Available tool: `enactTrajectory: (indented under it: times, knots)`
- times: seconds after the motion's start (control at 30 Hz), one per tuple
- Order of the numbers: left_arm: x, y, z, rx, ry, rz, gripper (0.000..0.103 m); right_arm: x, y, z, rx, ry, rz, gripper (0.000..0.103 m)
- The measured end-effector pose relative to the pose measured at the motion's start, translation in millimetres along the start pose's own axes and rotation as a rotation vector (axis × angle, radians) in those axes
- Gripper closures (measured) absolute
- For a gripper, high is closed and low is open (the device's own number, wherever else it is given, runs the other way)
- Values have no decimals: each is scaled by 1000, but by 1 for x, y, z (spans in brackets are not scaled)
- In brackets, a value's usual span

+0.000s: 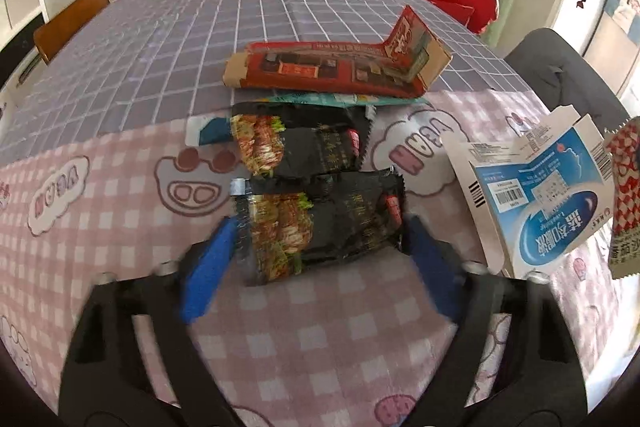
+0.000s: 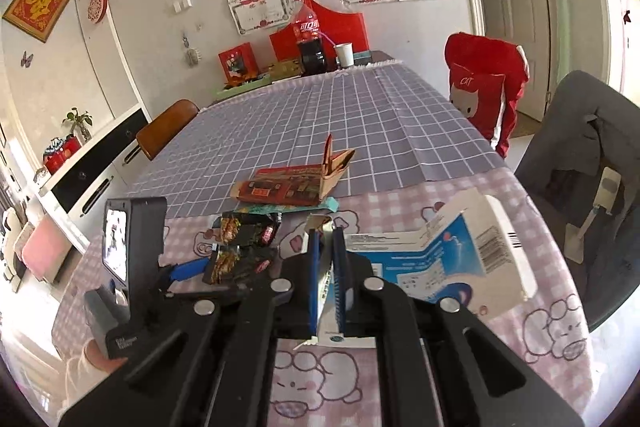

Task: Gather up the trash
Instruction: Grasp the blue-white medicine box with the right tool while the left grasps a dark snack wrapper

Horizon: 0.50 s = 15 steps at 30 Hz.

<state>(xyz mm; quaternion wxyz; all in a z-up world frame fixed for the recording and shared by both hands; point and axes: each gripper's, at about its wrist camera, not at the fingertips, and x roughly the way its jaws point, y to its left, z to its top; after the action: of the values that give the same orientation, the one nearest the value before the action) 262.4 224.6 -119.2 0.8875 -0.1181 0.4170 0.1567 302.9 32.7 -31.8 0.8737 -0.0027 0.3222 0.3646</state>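
"CAT" stood on red cushion [image 2: 476,95] w/ cat face. Barcodes on blue-white carton [image 1: 536,195]; its Chinese print unreadable. Cola bottle [image 2: 308,39] label blurred.

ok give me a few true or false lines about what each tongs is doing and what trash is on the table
1. The right tongs are shut on the blue and white carton. True.
2. The left tongs are shut with nothing between them. False: they are open, with the near black snack wrapper lying between the fingers.
3. Two black snack wrappers lie side by side, the far black snack wrapper beyond the near one. True.
4. The red flattened box is held up in the air. False: it lies on the table, one end flap sticking up.
5. A cola bottle stands at the far end of the table. True.
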Motion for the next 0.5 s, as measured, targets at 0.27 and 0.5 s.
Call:
enactTrajectory:
  times: [0.27, 0.5]
  knots:
    - [-19, 0, -6, 43, -50, 3, 72, -11, -16, -12, 39, 6, -16, 96]
    - [-28, 1, -11, 62, -38, -8, 98, -26, -23, -21, 51, -7, -24, 96]
